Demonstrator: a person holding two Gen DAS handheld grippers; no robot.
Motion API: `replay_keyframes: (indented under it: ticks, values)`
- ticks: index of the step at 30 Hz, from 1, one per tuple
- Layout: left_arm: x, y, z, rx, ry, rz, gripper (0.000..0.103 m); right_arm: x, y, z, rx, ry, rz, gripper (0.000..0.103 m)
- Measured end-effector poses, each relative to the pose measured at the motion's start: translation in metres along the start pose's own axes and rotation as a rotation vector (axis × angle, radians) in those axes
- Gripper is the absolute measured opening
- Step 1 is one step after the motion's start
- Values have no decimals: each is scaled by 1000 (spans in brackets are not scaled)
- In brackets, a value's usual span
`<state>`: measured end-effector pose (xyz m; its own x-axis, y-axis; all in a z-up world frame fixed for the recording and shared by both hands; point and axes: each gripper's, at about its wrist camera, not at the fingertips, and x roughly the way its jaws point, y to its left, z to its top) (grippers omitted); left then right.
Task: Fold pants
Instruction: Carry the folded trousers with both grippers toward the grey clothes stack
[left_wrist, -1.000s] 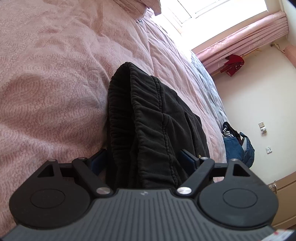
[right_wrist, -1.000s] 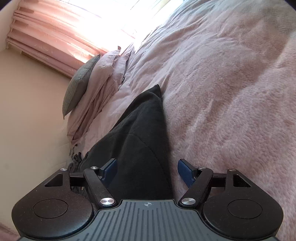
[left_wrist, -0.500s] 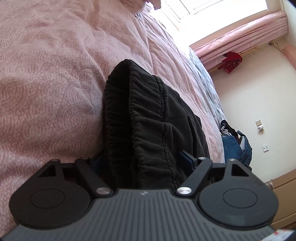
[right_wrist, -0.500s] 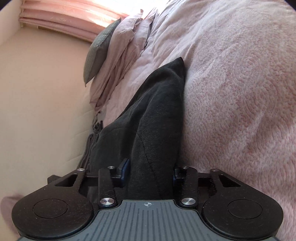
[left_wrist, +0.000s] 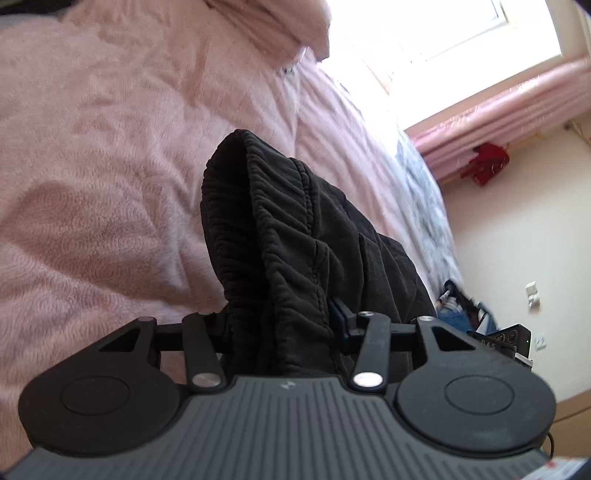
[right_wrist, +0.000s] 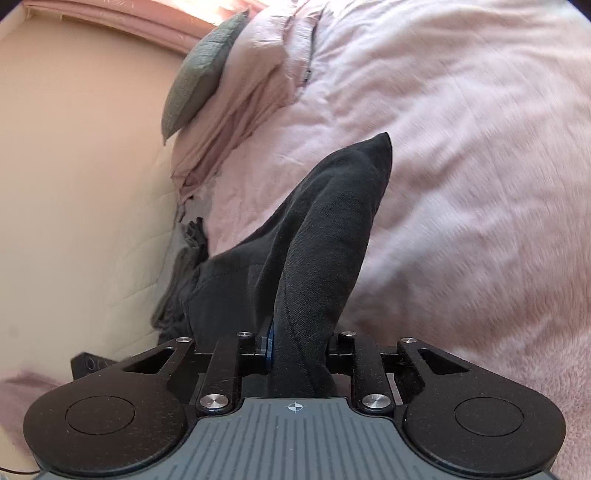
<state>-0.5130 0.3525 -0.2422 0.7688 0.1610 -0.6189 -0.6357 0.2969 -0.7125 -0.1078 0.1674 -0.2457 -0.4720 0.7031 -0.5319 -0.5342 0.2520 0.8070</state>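
Black pants lie on a pink fleecy bedspread. In the left wrist view their gathered elastic waistband rises between the fingers of my left gripper. Its jaws are closing and the blue pads press the bunched waistband. In the right wrist view a smooth black fold of the pants stands up in a point. My right gripper has its jaws closing too, pinched tight on that fold. Both held parts are lifted off the bedspread.
Pink pillows and a grey cushion lie at the head of the bed by a cream wall. A bright window, pink curtains, a red thing on the wall and blue clothing on the floor lie beyond the bed's right edge.
Both grippers have gone from open around the pants to clamped on them. Both have risen, pulling the waistband and the fold up off the bedspread.
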Motion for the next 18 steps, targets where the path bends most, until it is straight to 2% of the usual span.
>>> replay_keyframes:
  ticks: [3, 9, 13, 18]
  values:
    - [-42, -27, 2, -46, -74, 18, 42, -10, 44, 29, -50, 54, 11, 19]
    - [-125, -45, 9, -170, -234, 90, 42, 25, 138, 73, -174, 201, 50, 19]
    - [-167, -25, 24, -243, -334, 142, 42, 82, 187, 83, -243, 300, 96, 19]
    - [-215, 33, 68, -296, -423, 178, 42, 179, 244, 91, -324, 382, 131, 19]
